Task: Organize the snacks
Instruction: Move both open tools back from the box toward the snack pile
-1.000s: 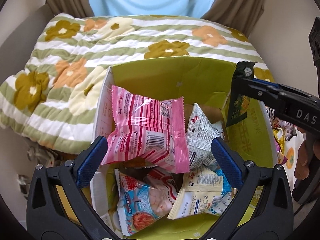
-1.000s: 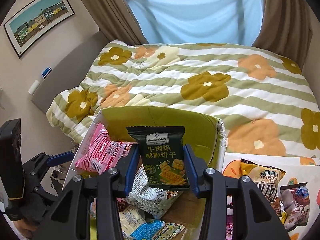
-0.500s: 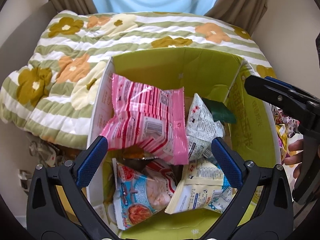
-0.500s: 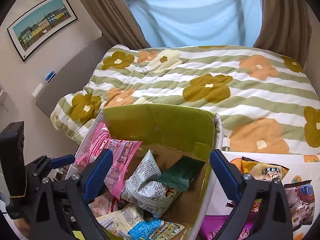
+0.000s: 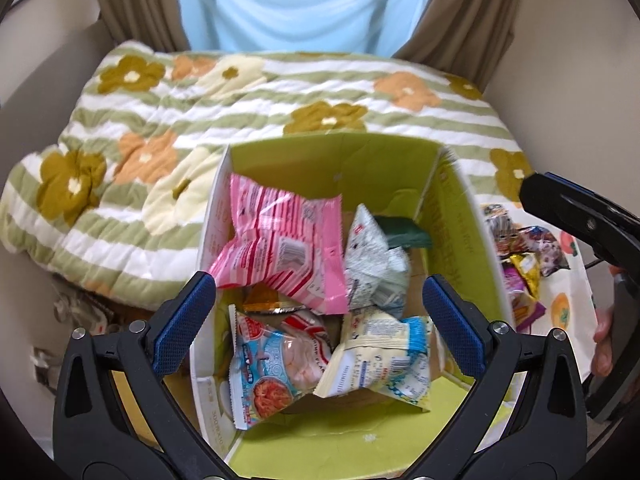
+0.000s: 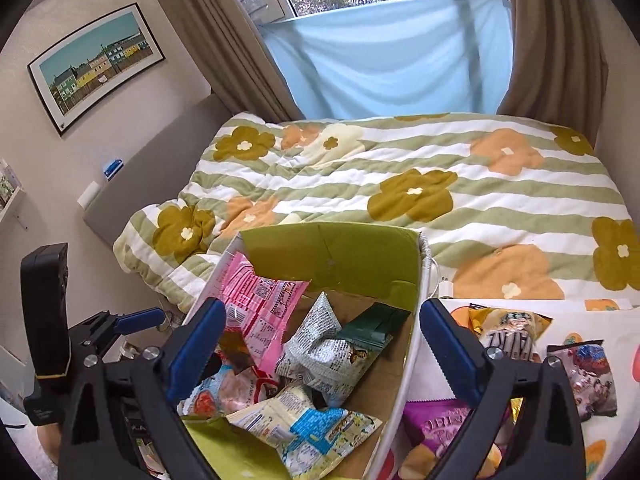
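Inside the green-lined cardboard box (image 5: 460, 216), against its far right corner, lay the dark green biscuit packet (image 6: 374, 326), tilted and resting partly on a crumpled silver-grey printed pouch (image 5: 374, 262). To the left of these a pink striped bag (image 5: 288, 248) leaned on the box's left wall, and nearer the cameras sat a shrimp-cracker bag (image 5: 276, 364) and a cream-and-blue packet (image 5: 384, 364). Above the box the right gripper (image 6: 322, 360) had its blue-padded jaws spread wide with nothing between them, and the left gripper (image 5: 320, 328) likewise stood wide apart and empty over the box's near side. The box stood against the foot of a bed covered by a green-striped floral quilt (image 6: 400, 168). Just to the right of the box, more snack packets (image 6: 508, 332) lay spread on a white cloth with orange prints (image 5: 560, 304). Beyond the bed hung a pale blue sheet (image 6: 396, 52) between brown curtains, and a framed picture of colourful houses (image 6: 96, 64) was on the left wall.
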{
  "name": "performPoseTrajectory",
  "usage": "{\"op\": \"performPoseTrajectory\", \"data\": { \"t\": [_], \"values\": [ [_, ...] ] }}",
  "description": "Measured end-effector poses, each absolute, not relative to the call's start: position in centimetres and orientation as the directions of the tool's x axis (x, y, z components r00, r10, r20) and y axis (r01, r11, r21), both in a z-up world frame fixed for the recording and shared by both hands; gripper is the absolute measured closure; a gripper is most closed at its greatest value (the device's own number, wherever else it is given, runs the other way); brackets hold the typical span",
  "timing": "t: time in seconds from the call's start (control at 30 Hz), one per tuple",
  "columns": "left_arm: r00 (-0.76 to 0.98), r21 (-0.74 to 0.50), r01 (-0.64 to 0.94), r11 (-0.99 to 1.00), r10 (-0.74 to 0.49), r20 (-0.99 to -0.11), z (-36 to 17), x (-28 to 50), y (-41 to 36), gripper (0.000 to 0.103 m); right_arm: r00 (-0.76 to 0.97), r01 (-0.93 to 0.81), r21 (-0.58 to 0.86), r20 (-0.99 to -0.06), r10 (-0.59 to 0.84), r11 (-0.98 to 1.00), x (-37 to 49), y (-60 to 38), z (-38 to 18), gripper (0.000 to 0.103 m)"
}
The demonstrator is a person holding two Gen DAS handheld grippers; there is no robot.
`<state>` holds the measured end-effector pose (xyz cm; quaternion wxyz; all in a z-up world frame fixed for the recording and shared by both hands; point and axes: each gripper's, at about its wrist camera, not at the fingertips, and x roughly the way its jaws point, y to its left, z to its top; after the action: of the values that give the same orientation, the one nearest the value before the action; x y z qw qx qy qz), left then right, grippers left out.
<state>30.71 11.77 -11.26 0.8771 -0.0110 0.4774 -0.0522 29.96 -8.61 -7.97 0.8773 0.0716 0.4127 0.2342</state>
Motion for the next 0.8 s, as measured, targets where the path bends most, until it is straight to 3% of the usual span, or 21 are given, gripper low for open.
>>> {"op": "performPoseTrajectory", "data": {
  "t": [0.53,0.8],
  "values": [
    [0.556,-0.106,0.320,0.941,-0.277,-0.784,-7.6,26.1,0.5,0.000,0.666,-0.179,0.222,-0.689,0.284,0.958,20.6,-19.2,-3.3,0.006],
    [0.536,-0.109,0.296,0.949,-0.260,-0.803,-9.3,23.1,-7.9,0.000,0.647,-0.145,0.221,-0.716,0.261,0.964,16.6,-27.8,-5.1,0.006]
  ]
}}
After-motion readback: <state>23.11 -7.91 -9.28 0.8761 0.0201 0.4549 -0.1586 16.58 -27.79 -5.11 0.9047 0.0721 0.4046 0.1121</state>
